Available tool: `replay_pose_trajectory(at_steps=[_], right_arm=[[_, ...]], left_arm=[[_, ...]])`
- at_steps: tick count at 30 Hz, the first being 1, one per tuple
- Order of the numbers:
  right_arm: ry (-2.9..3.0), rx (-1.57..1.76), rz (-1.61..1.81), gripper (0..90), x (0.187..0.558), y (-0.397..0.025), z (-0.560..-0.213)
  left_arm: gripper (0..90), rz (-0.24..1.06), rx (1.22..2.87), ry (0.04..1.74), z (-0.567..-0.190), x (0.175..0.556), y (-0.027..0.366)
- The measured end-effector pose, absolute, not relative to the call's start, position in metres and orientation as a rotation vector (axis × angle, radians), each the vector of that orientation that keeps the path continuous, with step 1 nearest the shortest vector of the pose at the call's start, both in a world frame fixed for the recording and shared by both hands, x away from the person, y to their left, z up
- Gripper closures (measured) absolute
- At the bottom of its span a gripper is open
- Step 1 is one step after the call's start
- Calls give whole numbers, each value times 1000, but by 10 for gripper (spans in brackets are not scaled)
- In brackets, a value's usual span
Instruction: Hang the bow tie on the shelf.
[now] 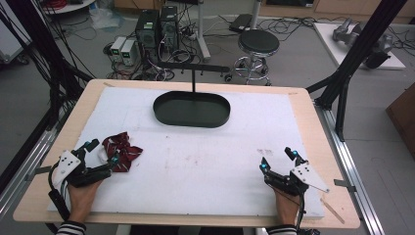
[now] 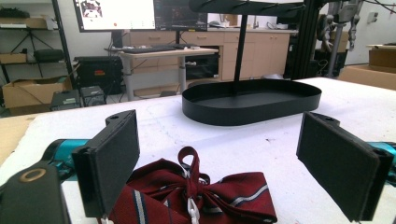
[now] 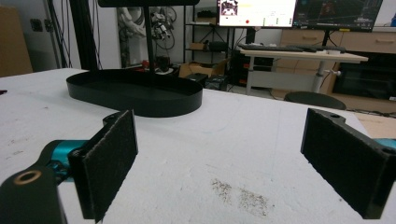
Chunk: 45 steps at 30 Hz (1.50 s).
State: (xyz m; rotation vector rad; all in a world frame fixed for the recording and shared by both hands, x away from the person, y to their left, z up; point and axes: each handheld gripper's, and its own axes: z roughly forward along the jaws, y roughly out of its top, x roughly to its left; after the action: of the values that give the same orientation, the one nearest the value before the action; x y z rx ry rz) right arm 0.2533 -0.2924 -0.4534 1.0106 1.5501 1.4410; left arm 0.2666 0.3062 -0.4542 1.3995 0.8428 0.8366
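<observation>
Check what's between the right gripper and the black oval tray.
Just bare white table mat. In the right gripper view, the open right gripper faces the black oval tray across a faintly stained surface with nothing on it.

High view looks down from above; both gripper views skim low over the surface (image 1: pixel 205 161), sharing the black oval tray (image 2: pixel 252 100)

1. Bow tie (image 2: pixel 196 198): dark red fabric with thin grey-white diagonal stripes, knotted at the centre.
2. A small red loop stands up from the knot; a white clip hangs below it.
3. Lies flat, slightly rumpled, on the white surface (image 1: pixel 195 156), near-left area, well apart from the black oval tray (image 1: pixel 192 108).
</observation>
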Motion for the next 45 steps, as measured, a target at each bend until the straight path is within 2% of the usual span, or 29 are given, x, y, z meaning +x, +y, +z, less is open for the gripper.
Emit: replay_pose_trajectory(at_steps=[28, 45], right_arm=[[1544, 1019, 1447, 99, 253, -292, -454], [1546, 1017, 1436, 99, 253, -291, -453]], left_arm=[[135, 839, 1429, 837, -452, 267, 305], [136, 854, 1495, 875, -421, 272, 319]])
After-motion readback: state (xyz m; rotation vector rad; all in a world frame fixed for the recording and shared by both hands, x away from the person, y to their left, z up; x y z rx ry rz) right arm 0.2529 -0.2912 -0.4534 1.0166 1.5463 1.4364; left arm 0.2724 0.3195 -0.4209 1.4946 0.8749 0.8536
